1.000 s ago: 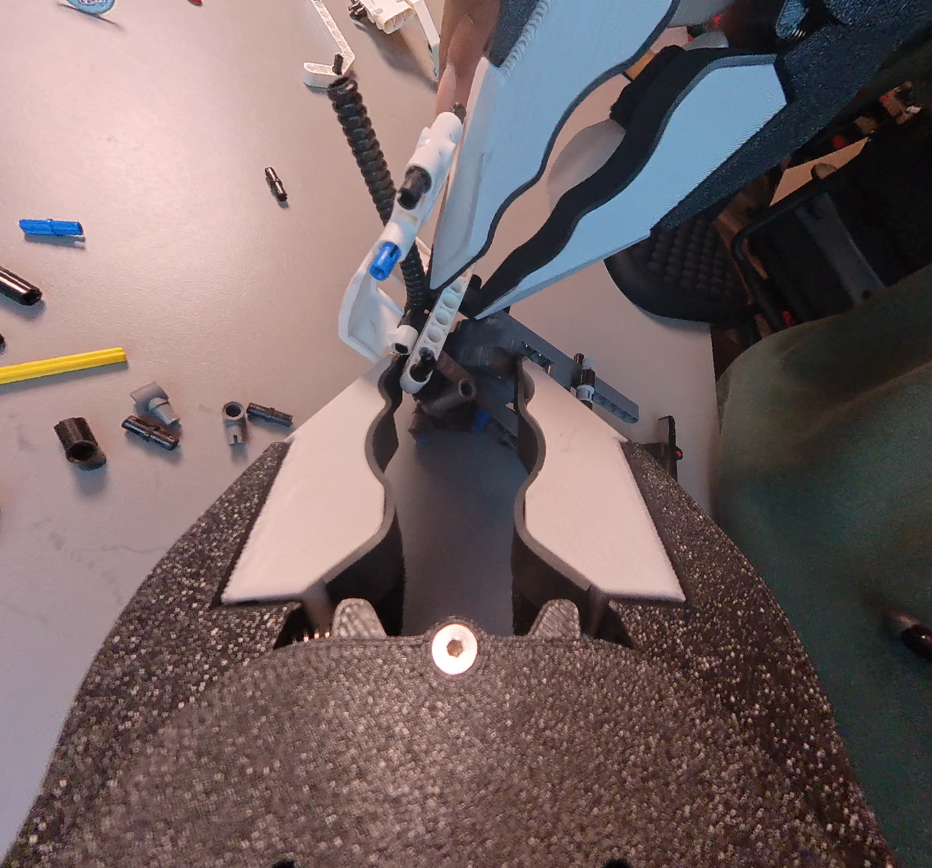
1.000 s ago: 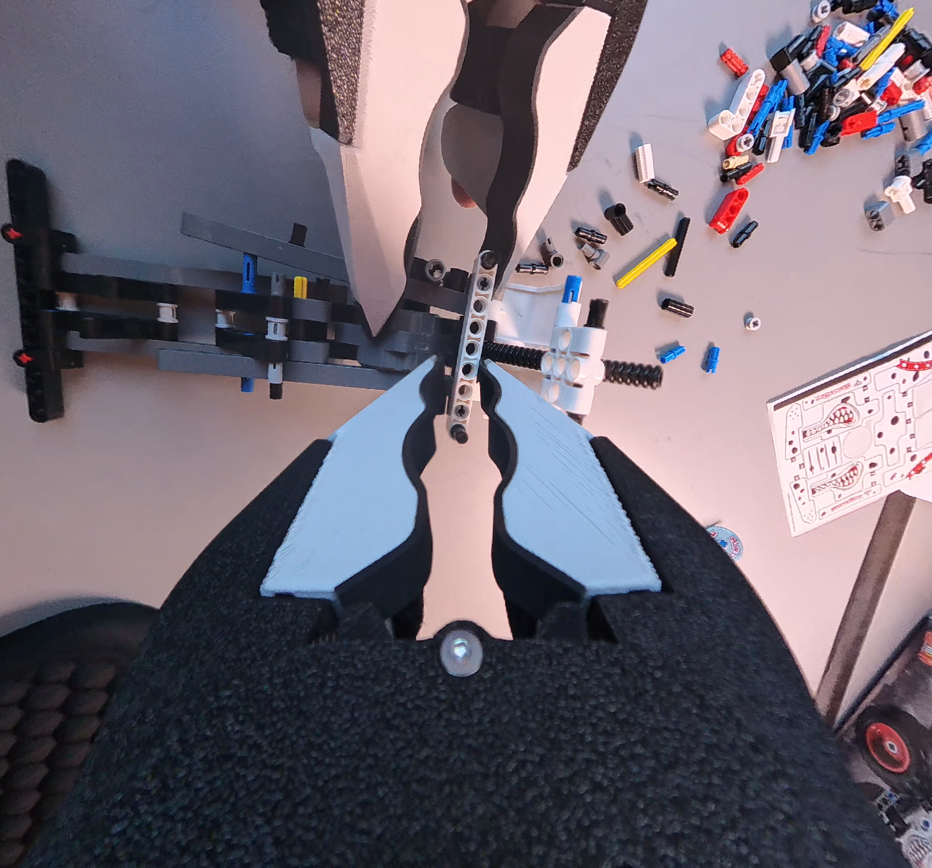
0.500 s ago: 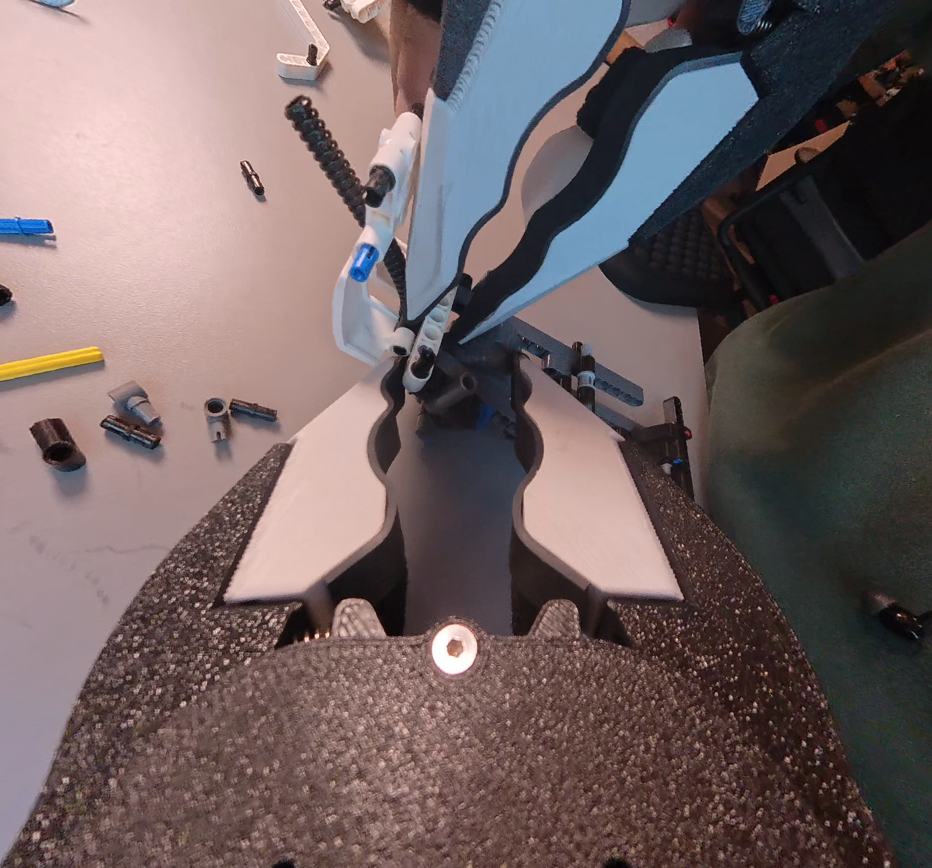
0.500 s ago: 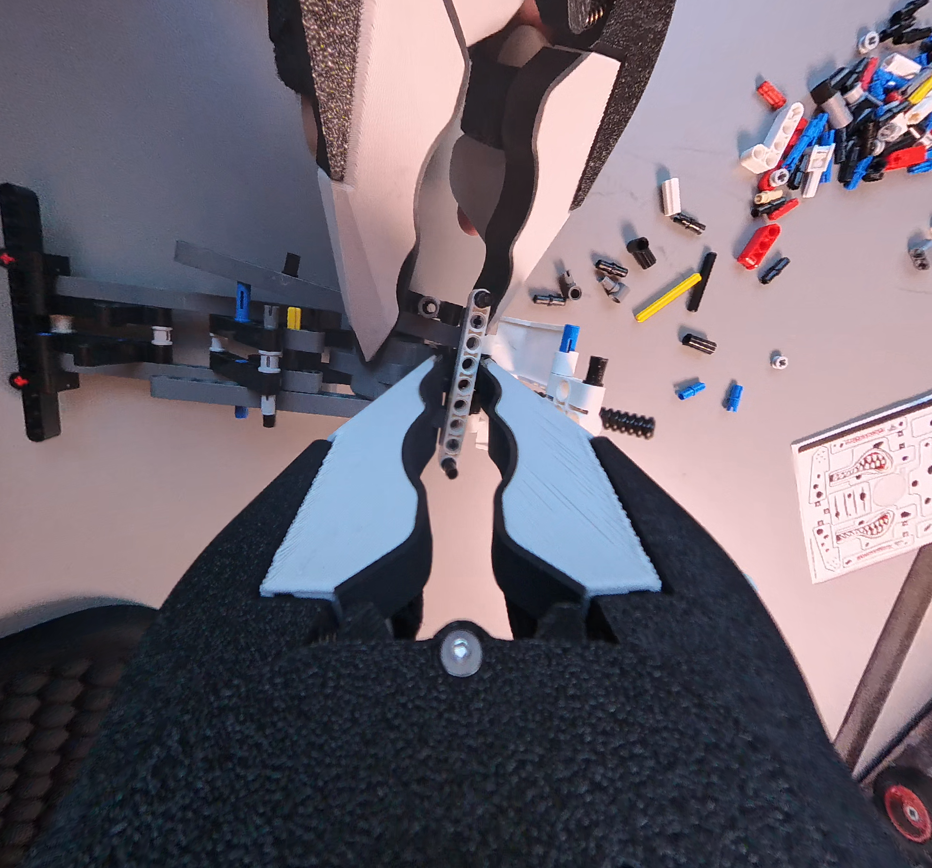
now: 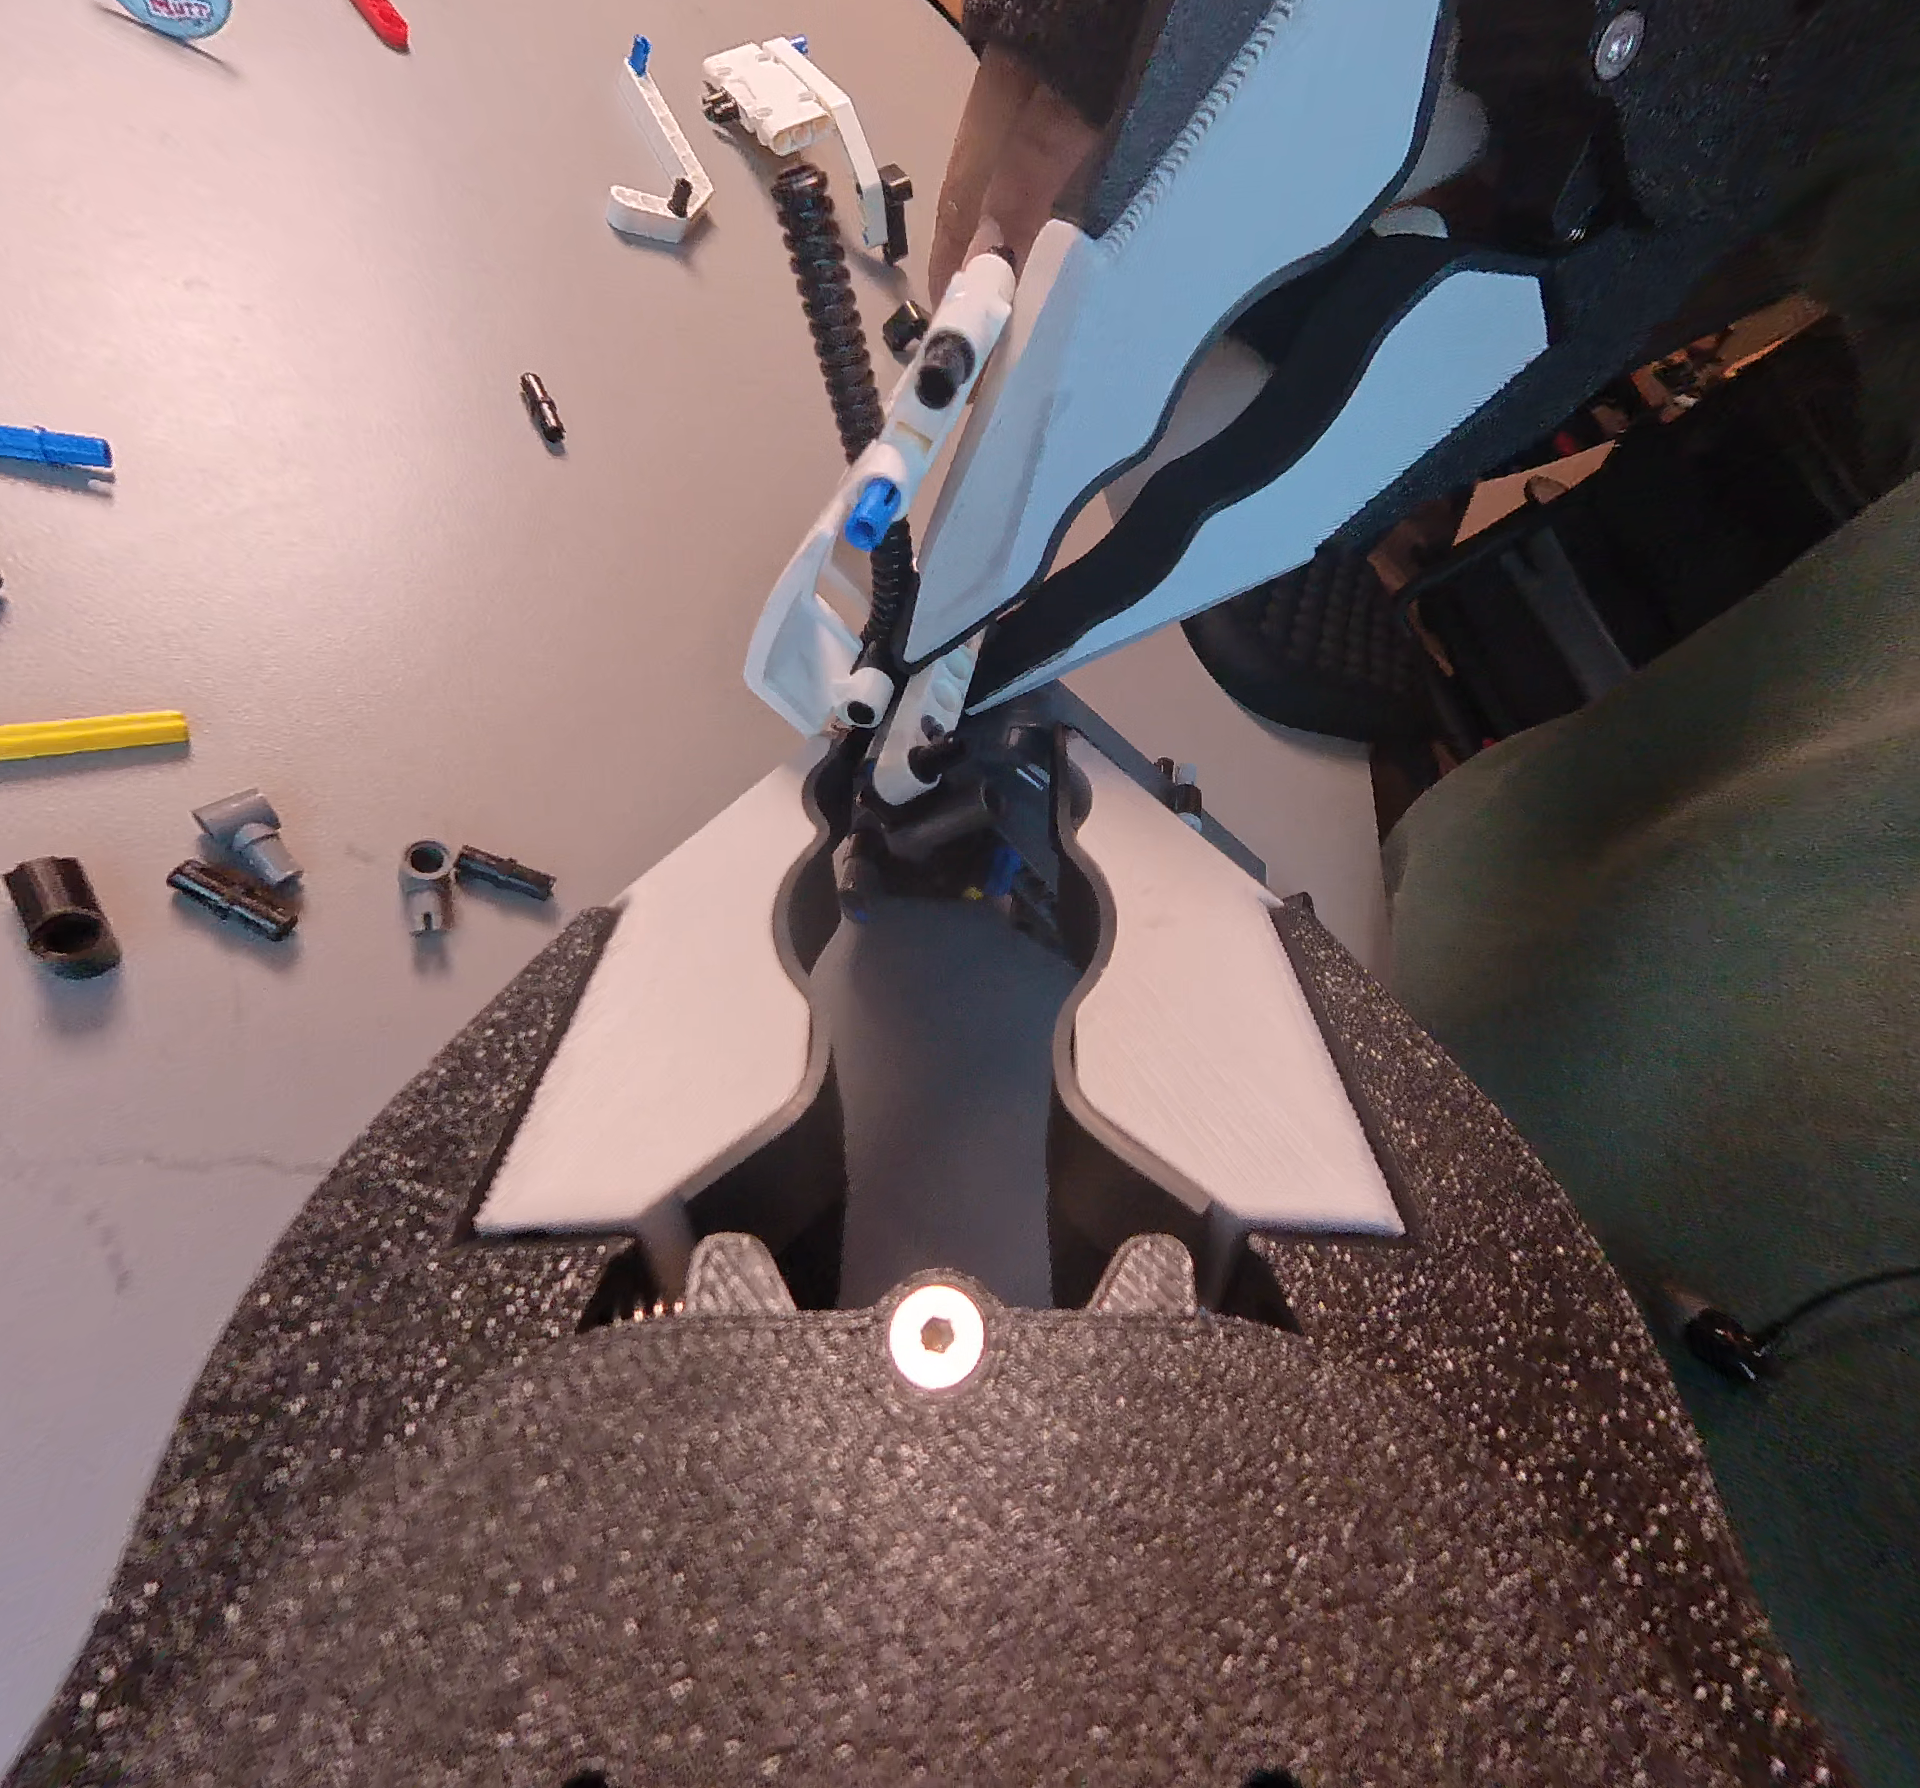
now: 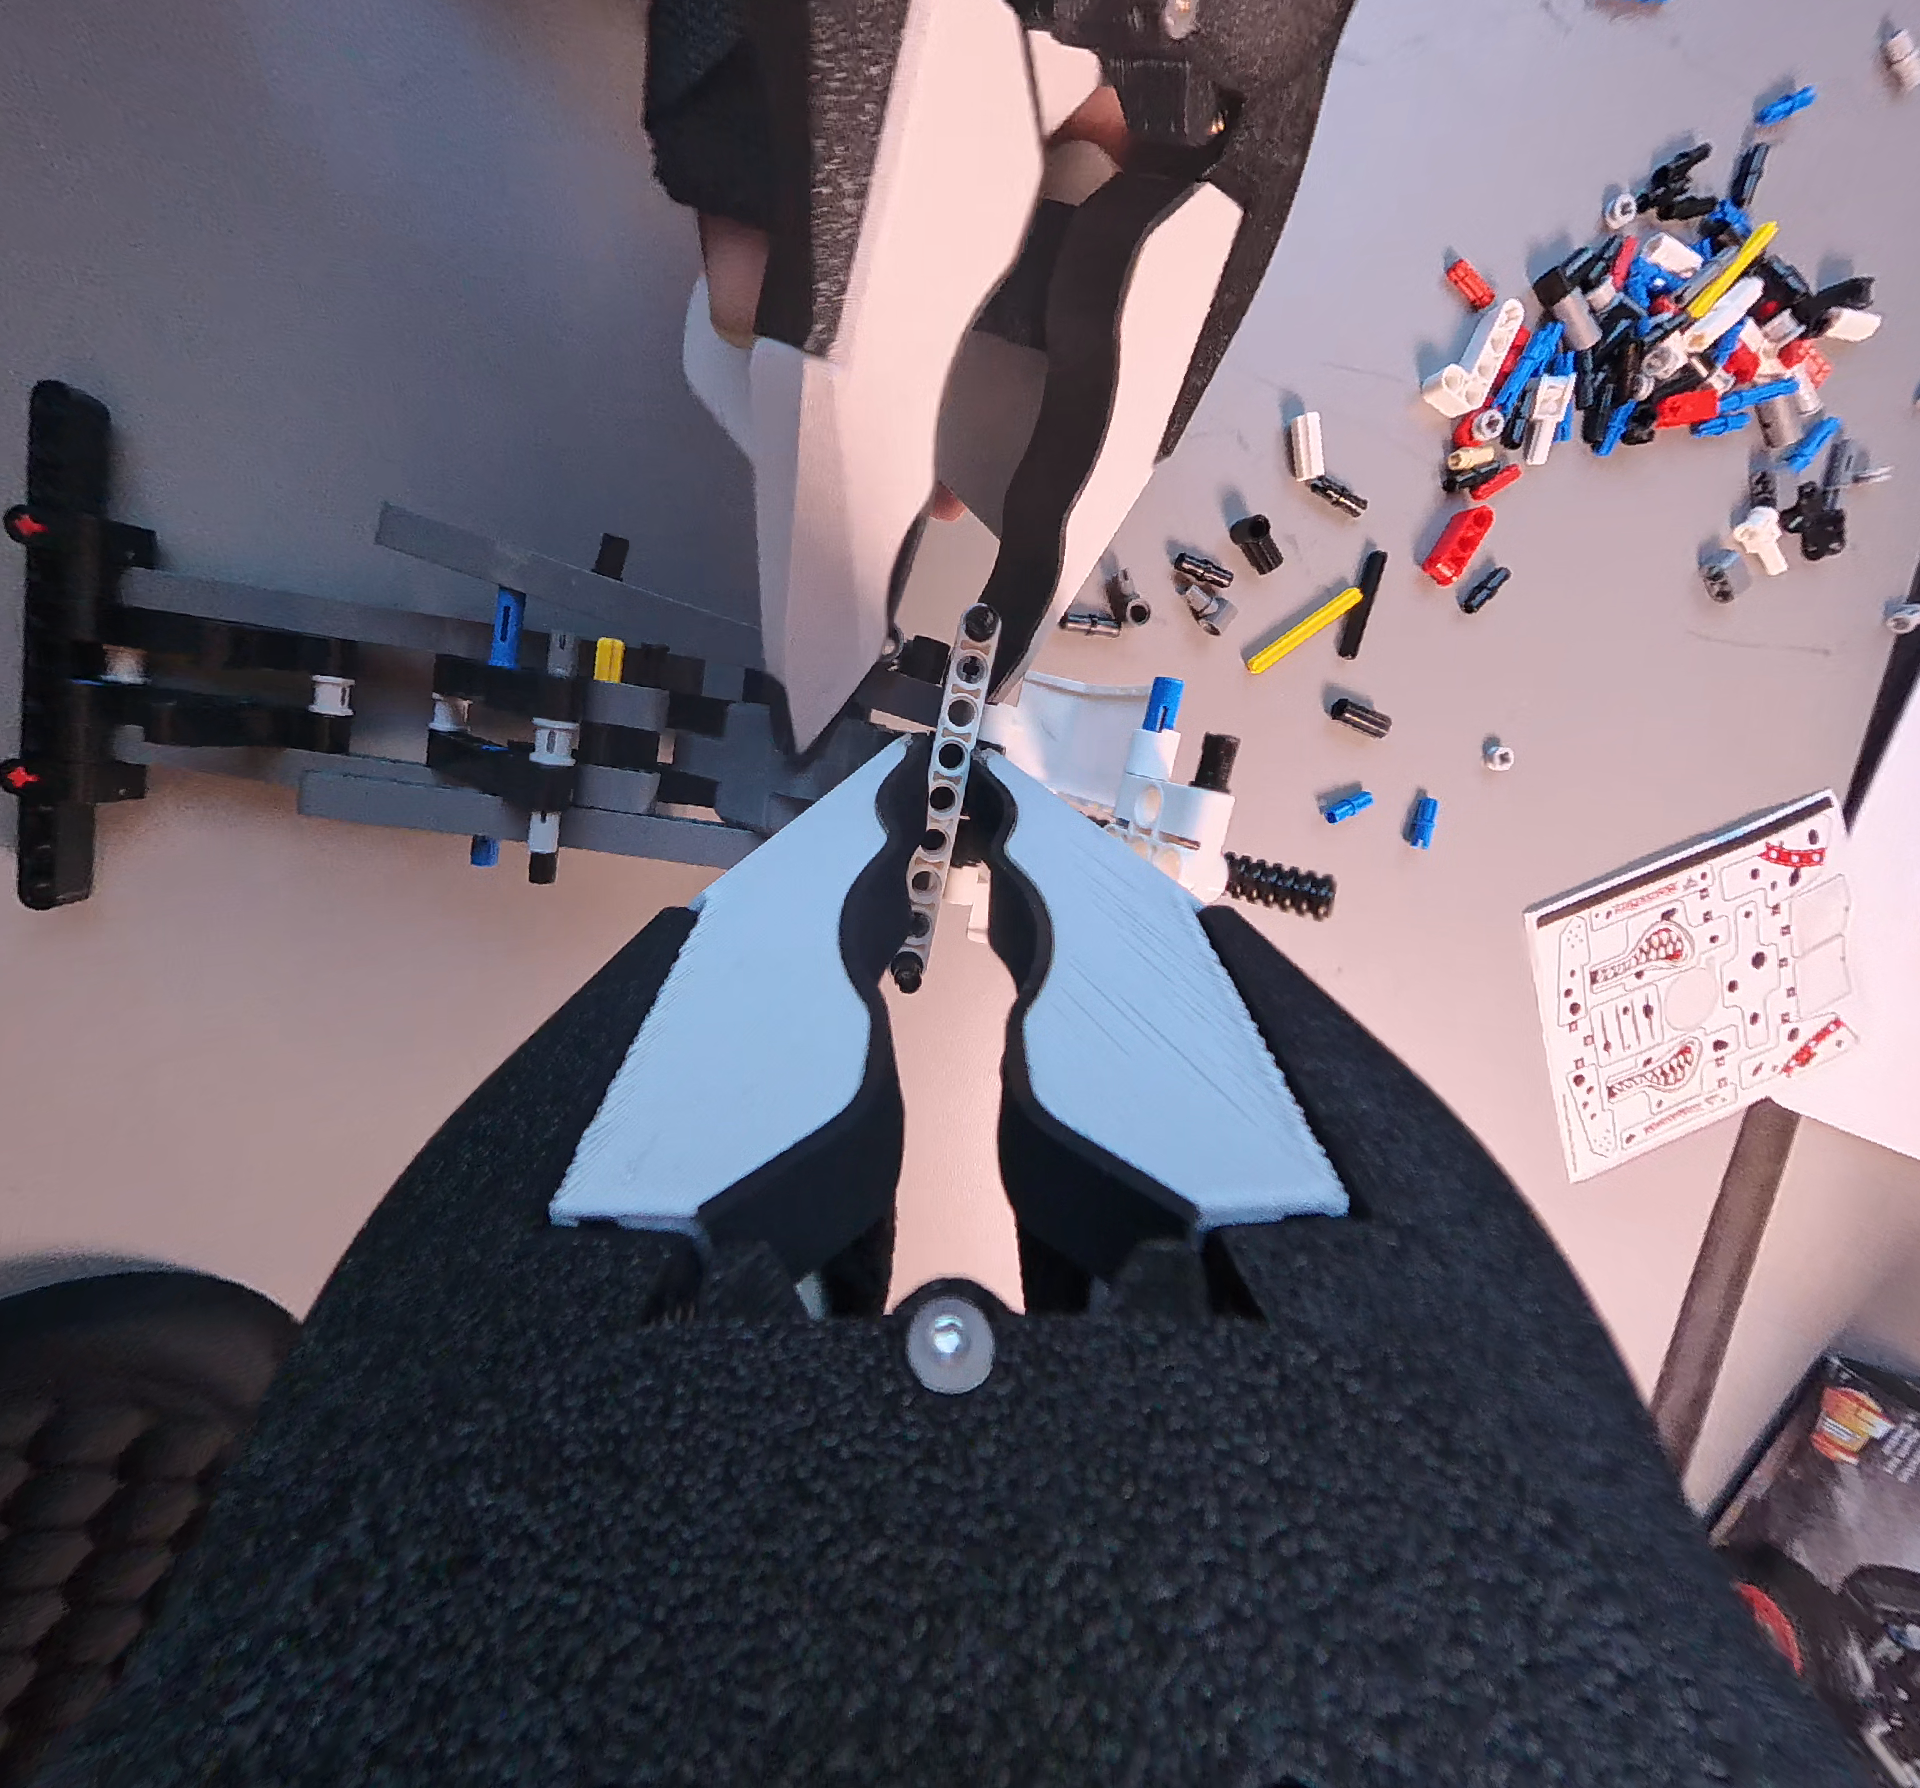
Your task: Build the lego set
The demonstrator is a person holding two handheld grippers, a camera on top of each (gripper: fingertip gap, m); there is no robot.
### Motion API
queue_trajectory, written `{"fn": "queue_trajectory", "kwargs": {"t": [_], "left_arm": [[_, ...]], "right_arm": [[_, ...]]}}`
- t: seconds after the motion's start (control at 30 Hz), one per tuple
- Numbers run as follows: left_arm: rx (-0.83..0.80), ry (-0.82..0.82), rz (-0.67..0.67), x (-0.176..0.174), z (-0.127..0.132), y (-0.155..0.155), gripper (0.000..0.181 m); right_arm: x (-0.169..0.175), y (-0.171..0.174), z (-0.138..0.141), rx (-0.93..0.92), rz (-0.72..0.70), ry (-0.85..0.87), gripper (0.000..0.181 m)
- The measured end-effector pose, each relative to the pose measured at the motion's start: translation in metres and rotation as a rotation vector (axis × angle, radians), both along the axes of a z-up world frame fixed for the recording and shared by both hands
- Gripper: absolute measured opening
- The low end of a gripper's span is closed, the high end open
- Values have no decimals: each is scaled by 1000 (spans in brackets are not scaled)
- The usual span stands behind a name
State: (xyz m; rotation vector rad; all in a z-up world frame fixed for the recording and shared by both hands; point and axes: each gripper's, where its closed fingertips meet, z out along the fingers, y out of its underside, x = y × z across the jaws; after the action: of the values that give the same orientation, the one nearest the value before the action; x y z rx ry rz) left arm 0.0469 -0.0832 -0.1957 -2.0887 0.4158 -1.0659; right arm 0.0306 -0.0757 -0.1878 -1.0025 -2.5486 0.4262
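We see the right gripper point(image 6: 948, 782) with its two white-faced fingers drawn nearly together, clamped on a light grey perforated Lego beam point(image 6: 951, 772) that stands on end between the pads, a black pin at each end. In the left wrist view this same gripper point(image 5: 940, 673) comes in from one o'clock, its tips pinching the beam point(image 5: 925, 720) just above our own fingers.

The left gripper point(image 5: 940, 803) has its jaws held well apart, the tips on either side of the dark end of the long grey and black Lego chassis point(image 5: 961, 829); from the right wrist view it point(image 6: 904, 668) reaches down from twelve o'clock, one tip against the chassis point(image 6: 416, 730) and the other beside the top of the beam. Whether it actually presses the chassis we cannot tell.

A white panel piece with a blue pin and a black pin point(image 6: 1153, 782) joins the beam at three o'clock, with a black ribbed hose point(image 5: 831, 325) running out behind it.

Across the grey tabletop point(image 6: 312, 232), a heap of loose mixed bricks point(image 6: 1662, 356) lies at two o'clock, a yellow axle point(image 6: 1304, 630) nearer in, and a printed sticker sheet point(image 6: 1704, 980) at four o'clock. There are no containers in view
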Motion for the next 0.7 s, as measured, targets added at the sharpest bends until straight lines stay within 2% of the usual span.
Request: {"fn": "queue_trajectory", "kwargs": {"t": [0.1,0.47,0.7], "left_arm": [[-43,-58,-19,2,1,-2,29],[-83,-99,-63,12,1,-7,28],[-81,-115,-85,16,4,-11,27]], "right_arm": [[4,-2,1,-5,18,19,5],[12,-7,5,-53,69,28,4],[15,-12,9,-142,50,63,4]]}}
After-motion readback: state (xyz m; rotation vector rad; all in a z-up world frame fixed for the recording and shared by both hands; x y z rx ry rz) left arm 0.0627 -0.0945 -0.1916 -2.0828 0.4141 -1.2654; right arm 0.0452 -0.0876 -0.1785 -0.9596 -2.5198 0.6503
